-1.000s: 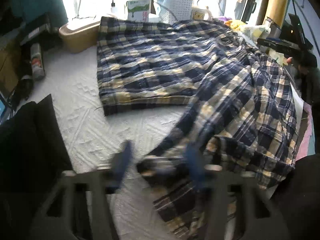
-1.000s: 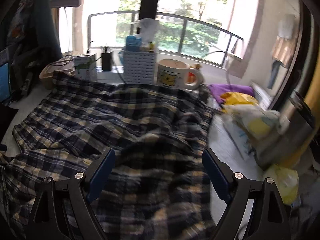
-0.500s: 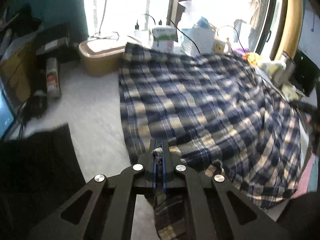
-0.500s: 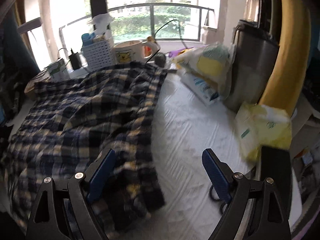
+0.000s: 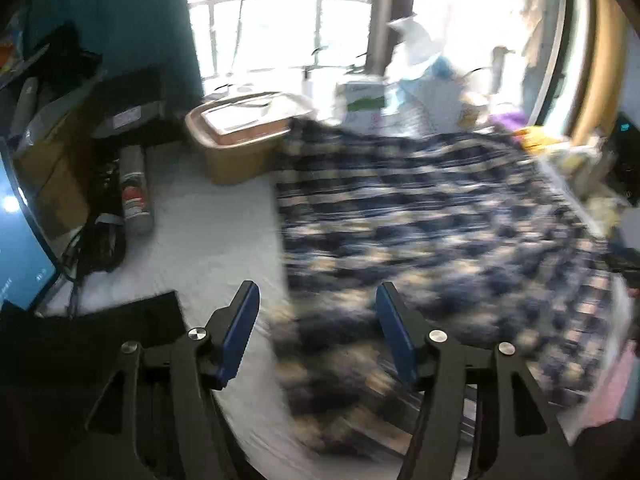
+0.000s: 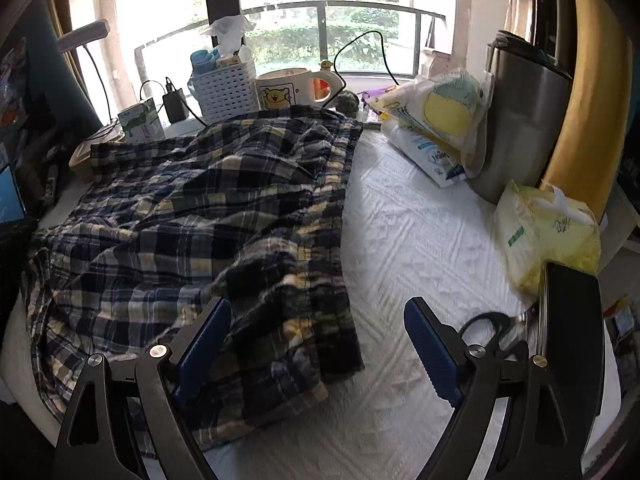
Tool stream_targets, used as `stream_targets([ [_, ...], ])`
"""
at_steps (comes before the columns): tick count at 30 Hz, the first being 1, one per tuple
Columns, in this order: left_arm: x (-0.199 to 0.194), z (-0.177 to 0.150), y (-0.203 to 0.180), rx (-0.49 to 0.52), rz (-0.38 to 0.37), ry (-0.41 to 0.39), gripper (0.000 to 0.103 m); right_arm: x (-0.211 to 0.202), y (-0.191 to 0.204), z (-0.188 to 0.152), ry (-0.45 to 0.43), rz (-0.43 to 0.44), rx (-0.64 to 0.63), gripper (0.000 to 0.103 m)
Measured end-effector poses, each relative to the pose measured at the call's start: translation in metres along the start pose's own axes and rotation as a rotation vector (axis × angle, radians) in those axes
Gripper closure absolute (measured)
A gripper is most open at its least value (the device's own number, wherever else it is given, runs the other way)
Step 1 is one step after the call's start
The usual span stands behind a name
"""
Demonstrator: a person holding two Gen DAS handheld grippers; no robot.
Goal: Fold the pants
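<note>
Pants (image 6: 192,216), navy-and-cream plaid, lie rumpled on my white quilted surface (image 6: 420,240). My left gripper (image 5: 316,320) has just been opening, nothing pinched; right gripper (image 6: 316,344) spread above the hem. At two o'clock, package (image 6: 428,156) lettering seems illegible.

Along the window sill I see a white slatted basket (image 6: 228,88), a cream kettle with a yellow bear print (image 6: 294,88) and a small green-and-white carton (image 6: 141,122). On the white quilted cover (image 6: 420,240) to my right lie black scissors (image 6: 490,332), a yellow tissue pack (image 6: 540,236) and a steel bin (image 6: 524,120). At the left stands a tan tub (image 5: 240,140), with a spray can (image 5: 136,192) lying near it.
</note>
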State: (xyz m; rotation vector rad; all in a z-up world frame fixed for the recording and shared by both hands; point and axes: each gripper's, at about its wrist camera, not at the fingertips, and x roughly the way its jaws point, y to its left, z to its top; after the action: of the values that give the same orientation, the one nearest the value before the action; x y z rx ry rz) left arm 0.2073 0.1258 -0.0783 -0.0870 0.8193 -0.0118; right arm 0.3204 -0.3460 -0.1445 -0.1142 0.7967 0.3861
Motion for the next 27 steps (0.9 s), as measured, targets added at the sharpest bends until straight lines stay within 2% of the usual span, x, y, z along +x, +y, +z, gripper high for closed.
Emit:
stream_targets([
  [2,-0.013,-0.006,-0.018,0.027,-0.058,-0.011,0.038,-0.001,0.000,-0.002,0.000,0.004,-0.005,0.013],
  [4,-0.010,-0.012,-0.039,0.079,-0.114,0.012,0.034,-0.002,0.000,-0.002,-0.006,0.016,-0.007,0.013],
  [7,0.012,-0.019,-0.062,0.142,-0.110,0.064,0.034,-0.005,0.000,-0.002,-0.019,0.023,-0.008,0.014],
  [10,0.030,-0.024,-0.065,0.138,-0.138,0.089,0.035,-0.008,-0.001,-0.004,-0.032,0.027,-0.013,0.014],
  [12,0.039,-0.028,-0.063,0.112,-0.142,0.104,0.069,-0.009,-0.004,-0.006,-0.037,0.031,-0.020,0.015],
  [13,0.043,-0.029,-0.062,0.099,-0.151,0.124,0.090,-0.007,-0.006,-0.007,-0.036,0.039,-0.020,0.019],
  [15,0.038,-0.033,-0.060,0.085,-0.173,0.117,0.095,0.004,-0.011,-0.012,-0.007,0.089,-0.009,0.026],
  [17,0.023,-0.037,-0.060,0.093,-0.200,0.102,0.099,0.014,-0.012,-0.016,0.019,0.095,-0.002,0.046],
  [18,0.012,-0.039,-0.060,0.103,-0.206,0.086,0.099,0.013,-0.010,-0.017,0.003,0.088,-0.012,0.050],
  [19,0.002,-0.040,-0.060,0.101,-0.213,0.073,0.099,0.011,-0.007,-0.016,0.007,0.098,-0.018,0.066],
  [20,-0.007,-0.041,-0.058,0.090,-0.216,0.057,0.099,0.008,-0.003,-0.015,-0.002,0.091,-0.028,0.072],
  [24,-0.055,-0.044,-0.045,0.043,-0.273,-0.033,0.100,-0.015,0.009,-0.012,-0.045,0.040,-0.053,0.076],
  [27,-0.080,-0.050,-0.041,0.041,-0.303,-0.069,0.100,-0.040,0.011,-0.008,-0.077,0.014,-0.040,0.077],
])
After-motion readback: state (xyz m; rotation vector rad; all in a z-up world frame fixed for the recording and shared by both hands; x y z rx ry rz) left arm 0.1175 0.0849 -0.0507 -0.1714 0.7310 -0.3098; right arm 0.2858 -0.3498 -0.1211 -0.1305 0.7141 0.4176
